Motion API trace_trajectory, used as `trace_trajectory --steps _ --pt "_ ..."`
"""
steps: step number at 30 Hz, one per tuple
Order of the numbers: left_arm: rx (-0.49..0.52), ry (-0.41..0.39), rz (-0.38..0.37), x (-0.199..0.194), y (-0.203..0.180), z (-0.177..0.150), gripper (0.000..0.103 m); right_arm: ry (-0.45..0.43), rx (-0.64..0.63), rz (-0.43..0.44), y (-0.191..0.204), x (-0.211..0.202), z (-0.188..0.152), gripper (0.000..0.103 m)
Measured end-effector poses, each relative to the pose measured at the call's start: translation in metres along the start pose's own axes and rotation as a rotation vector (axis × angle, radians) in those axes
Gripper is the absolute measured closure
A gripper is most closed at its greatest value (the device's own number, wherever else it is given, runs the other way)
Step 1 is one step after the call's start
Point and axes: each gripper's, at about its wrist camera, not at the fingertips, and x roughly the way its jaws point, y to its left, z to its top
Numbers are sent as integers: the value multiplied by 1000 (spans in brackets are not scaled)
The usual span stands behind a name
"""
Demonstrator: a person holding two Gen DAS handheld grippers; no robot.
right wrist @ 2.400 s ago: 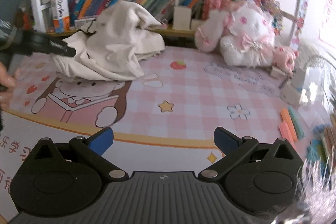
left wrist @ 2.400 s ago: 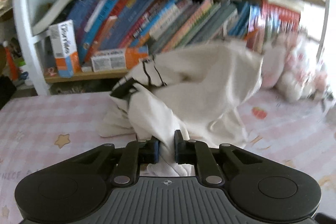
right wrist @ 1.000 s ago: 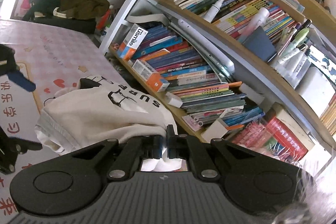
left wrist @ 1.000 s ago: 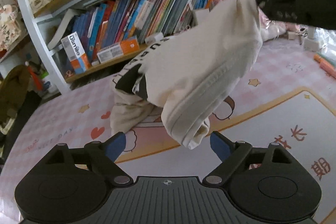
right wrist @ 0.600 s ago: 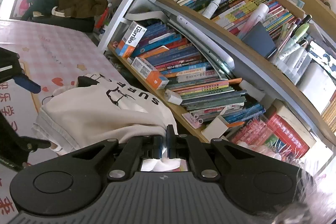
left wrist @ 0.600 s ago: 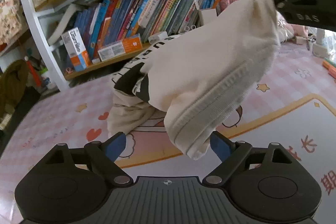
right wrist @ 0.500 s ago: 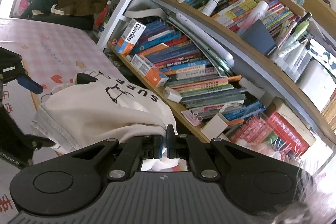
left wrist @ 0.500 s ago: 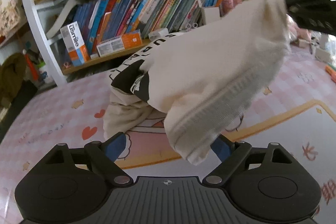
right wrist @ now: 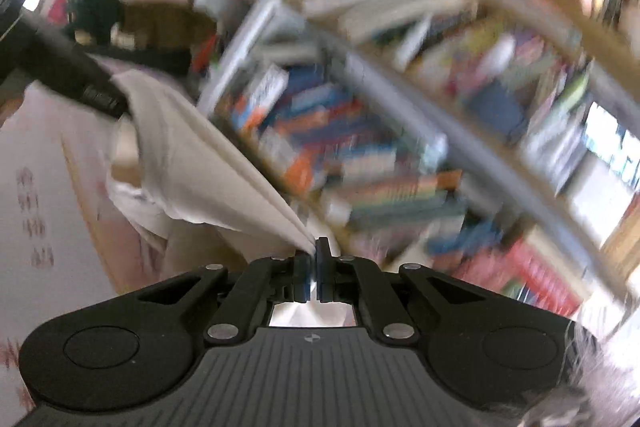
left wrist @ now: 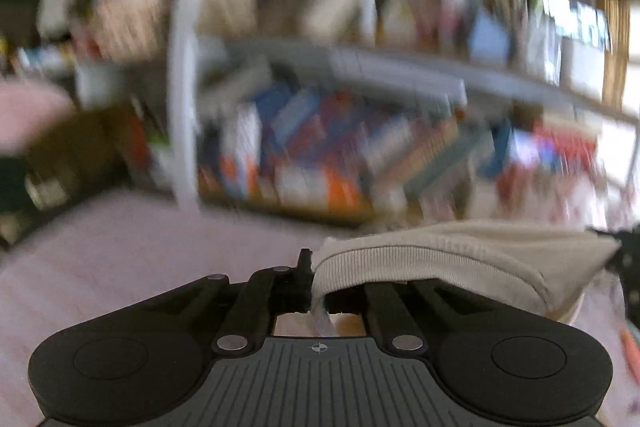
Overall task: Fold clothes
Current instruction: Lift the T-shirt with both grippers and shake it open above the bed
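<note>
A cream sweatshirt (left wrist: 452,263) is held in the air between both grippers. In the left wrist view my left gripper (left wrist: 314,287) is shut on its ribbed hem, which drapes over the right finger. In the right wrist view my right gripper (right wrist: 316,263) is shut on another corner of the sweatshirt (right wrist: 188,167), and the cloth stretches taut up-left to the left gripper (right wrist: 100,95). Both views are motion-blurred.
A white-framed bookshelf (left wrist: 320,147) full of coloured books stands behind the pink checked table mat (left wrist: 140,247); it also shows in the right wrist view (right wrist: 360,131). Dark clothes (left wrist: 60,163) lie at the far left.
My left gripper, open half a second ago, has shut on the sweatshirt's ribbed hem. Both grippers have lifted and swung, stretching the cloth between them; the views are now blurred.
</note>
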Motion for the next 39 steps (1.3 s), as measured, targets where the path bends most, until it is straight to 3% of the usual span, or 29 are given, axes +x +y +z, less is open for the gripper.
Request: trace_trajectory --steps 3,7,11,14,16,18,22,25,28,31,34,36,39 --pt "36 -209 59 -40 5 45 99 -178 5 -63 -9 -25 38 101" --pt "127 -547 124 -105 -4 99 99 -436 34 -175 -32 -72 86 101" --pt "155 -839 126 -160 -13 136 99 -730 52 -323 -53 -133 120 101" --pt "168 -923 77 -177 -16 153 98 -885 60 -415 -61 -164 130 101" --pt "161 -883 41 -169 -14 159 98 -893 79 -412 -66 -170 132 101" --pt "150 -780 13 -146 -11 156 97 -815 113 -366 -70 -158 129 101" --pt "140 -398 -41 -55 0 125 97 -498 187 -212 -70 -94 107 101" --pt "117 -95 -59 24 10 74 96 -233 238 -77 -56 -26 75 101" --pt "167 117 -47 77 8 21 96 -13 210 1 -30 36 37 101" --pt "192 240 -67 105 7 -7 88 127 184 29 -15 79 9 101" --pt "202 350 -101 126 9 -30 67 216 176 19 -16 111 -7 101" --pt "195 371 -115 121 16 -36 49 258 190 10 -23 130 -16 101" --pt "171 343 -127 103 31 -30 35 294 208 -3 -36 154 -23 101"
